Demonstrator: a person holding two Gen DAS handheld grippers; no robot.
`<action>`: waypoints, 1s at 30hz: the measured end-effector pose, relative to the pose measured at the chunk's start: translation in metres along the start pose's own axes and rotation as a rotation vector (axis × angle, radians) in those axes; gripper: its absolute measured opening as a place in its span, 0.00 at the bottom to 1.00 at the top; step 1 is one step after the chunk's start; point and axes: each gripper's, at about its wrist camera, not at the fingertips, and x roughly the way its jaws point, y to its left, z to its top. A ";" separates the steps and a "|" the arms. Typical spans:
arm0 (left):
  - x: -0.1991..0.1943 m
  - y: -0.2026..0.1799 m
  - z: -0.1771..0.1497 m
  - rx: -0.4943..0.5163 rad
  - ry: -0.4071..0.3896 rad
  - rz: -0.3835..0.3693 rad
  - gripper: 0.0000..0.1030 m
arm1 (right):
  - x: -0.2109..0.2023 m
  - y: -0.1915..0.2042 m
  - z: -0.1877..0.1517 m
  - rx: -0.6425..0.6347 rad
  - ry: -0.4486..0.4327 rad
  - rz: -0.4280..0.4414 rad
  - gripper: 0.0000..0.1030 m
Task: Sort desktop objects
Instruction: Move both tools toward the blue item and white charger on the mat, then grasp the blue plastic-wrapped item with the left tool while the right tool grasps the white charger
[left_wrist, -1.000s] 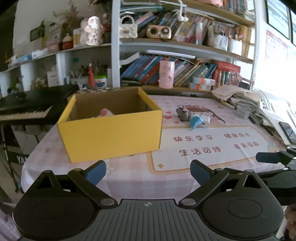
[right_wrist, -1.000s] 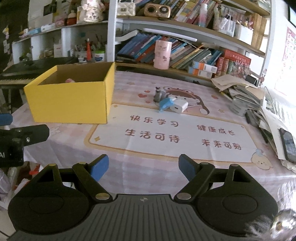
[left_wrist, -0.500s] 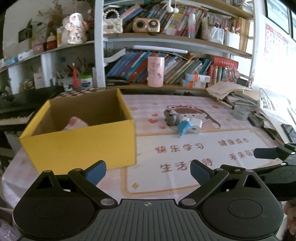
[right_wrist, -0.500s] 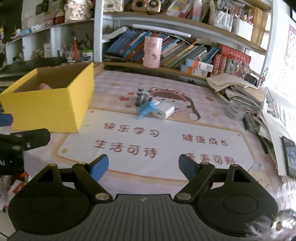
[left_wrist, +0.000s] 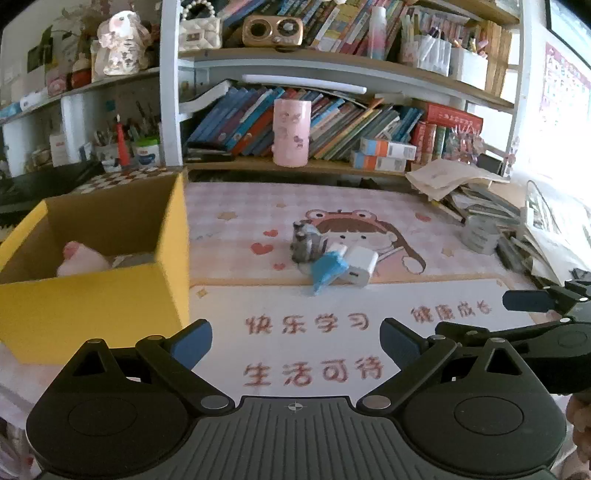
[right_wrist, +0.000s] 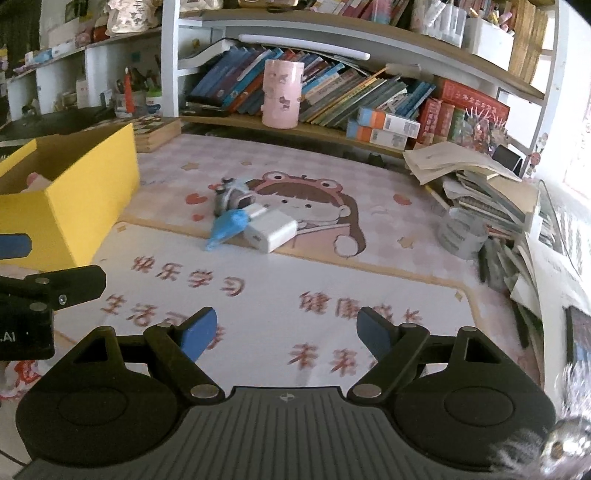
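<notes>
Both grippers have swung rightward and closer to the small pile of objects over the past second, so the yellow box (left_wrist: 92, 273) now sits at the left edge of each view rather than the centre.

Left gripper (left_wrist: 295, 338) hovers above the table (left_wrist: 424, 206) with its blue-tipped jaws spread wide and nothing between them. Right gripper (right_wrist: 286, 330) hovers likewise, jaws wide and empty, a little closer to the pile.

Ahead of both grippers, on the printed desk mat (right_wrist: 369, 280) to the right of the yellow box, three items lie touching one another. Nearest is a crumpled blue wrapper (right_wrist: 229, 227). Just right of it lies a white charger block (right_wrist: 271, 232). Behind the wrapper stands a small grey toy camera (right_wrist: 234, 199).

Inside the yellow box, a pink soft item (left_wrist: 83, 258) already rests against the near wall.

Judging by looks, the wrapper is light and flimsy and would crush under a pinch, so any fold will do. The charger seems rigid, smooth and somewhat slippery; gripping across its flat sides should hold best. The toy camera appears hard and uneven, best taken across its body.

Beyond the pile, a pink cup (left_wrist: 290, 133) stands on the bookshelf (left_wrist: 332, 62).
</notes>
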 end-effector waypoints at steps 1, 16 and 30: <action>0.003 -0.004 0.002 -0.002 -0.001 0.005 0.96 | 0.004 -0.006 0.002 -0.001 -0.002 0.007 0.79; 0.061 -0.040 0.034 -0.008 0.016 0.095 0.95 | 0.062 -0.072 0.029 0.105 0.056 0.099 0.79; 0.134 -0.053 0.057 -0.017 0.107 0.081 0.62 | 0.089 -0.114 0.044 0.185 0.077 0.090 0.79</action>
